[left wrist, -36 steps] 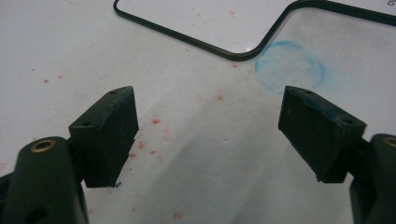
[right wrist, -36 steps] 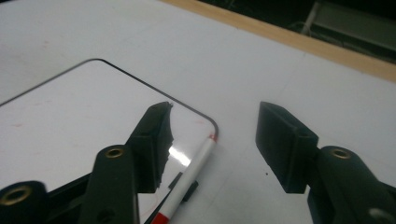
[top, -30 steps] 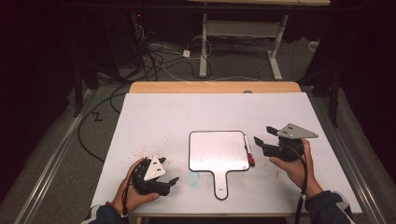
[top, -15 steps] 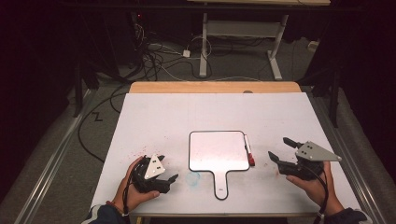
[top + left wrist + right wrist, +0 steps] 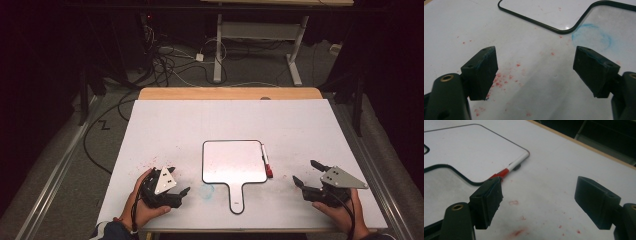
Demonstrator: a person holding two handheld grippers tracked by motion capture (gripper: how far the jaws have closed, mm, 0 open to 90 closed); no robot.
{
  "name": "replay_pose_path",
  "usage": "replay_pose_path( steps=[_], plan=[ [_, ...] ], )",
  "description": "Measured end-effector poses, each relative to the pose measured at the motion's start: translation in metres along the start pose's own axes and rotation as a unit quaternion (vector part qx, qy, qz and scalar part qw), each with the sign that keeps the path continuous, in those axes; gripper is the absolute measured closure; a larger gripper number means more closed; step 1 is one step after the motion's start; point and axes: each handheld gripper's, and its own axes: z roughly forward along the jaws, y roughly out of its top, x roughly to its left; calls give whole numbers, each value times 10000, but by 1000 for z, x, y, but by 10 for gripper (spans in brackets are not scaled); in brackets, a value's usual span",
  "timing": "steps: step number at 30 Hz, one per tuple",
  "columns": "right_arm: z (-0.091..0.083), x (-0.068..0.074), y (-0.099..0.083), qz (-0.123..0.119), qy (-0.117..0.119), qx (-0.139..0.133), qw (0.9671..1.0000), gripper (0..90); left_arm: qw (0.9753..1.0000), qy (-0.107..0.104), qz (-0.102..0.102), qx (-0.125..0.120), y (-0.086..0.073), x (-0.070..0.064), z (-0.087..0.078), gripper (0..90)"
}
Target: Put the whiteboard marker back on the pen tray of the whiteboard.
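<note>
Left gripper (image 5: pixel 535 72): jaws spread wide with nothing between them, low over the white table (image 5: pixel 200 125), above a scatter of red specks (image 5: pixel 506 77) and just short of a faint blue ring-shaped smear (image 5: pixel 591 37). The dark rim of a small whiteboard (image 5: pixel 554 15) crosses the top of the left gripper view. Right gripper (image 5: pixel 539 195): jaws likewise wide apart and empty, with a red-capped white marker (image 5: pixel 510 168) beyond the tip of one jaw, lying against the edge of the whiteboard (image 5: pixel 469 152). In the high view, the left gripper (image 5: pixel 182 192) sits in the person's left hand (image 5: pixel 142 202) at the near left of the table, and the right gripper (image 5: pixel 307 175) in the right hand (image 5: pixel 342 212) at the near right; neither touches the board. The paddle-shaped whiteboard (image 5: pixel 232 160) lies flat between them, its handle toward the person, and the marker (image 5: pixel 266 161) lies along its right edge, red cap at the near end. A wooden table edge (image 5: pixel 230 93) borders the far side, and cables (image 5: pixel 170 65) lie on the floor beyond.
</note>
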Motion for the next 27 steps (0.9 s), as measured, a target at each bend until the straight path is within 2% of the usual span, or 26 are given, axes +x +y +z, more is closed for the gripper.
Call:
replay_pose_path(
  steps=[4,10,12,19,21,27],
  plan=[
    [0,3,5,5,14,-118,9999,227,10000,-16,-23,4,-3,1,-3,193],
    [5,9,6,-189,12,-13,9998,233,10000,0,-28,-14,-4,0,-4,193],
    [5,10,6,-181,76,-24,9998,237,10000,5,-22,-2,-4,0,-3,193],
    [2,9,7,-174,-2,-64,9998,239,10000,-14,-11,26,-3,0,-2,193],
    [2,9,6,-183,-114,-63,9997,237,10000,-5,-29,18,-2,1,-2,193],
    [1,8,3,-194,-144,-2,9997,239,10000,-11,-11,25,0,1,0,192]
  ],
)
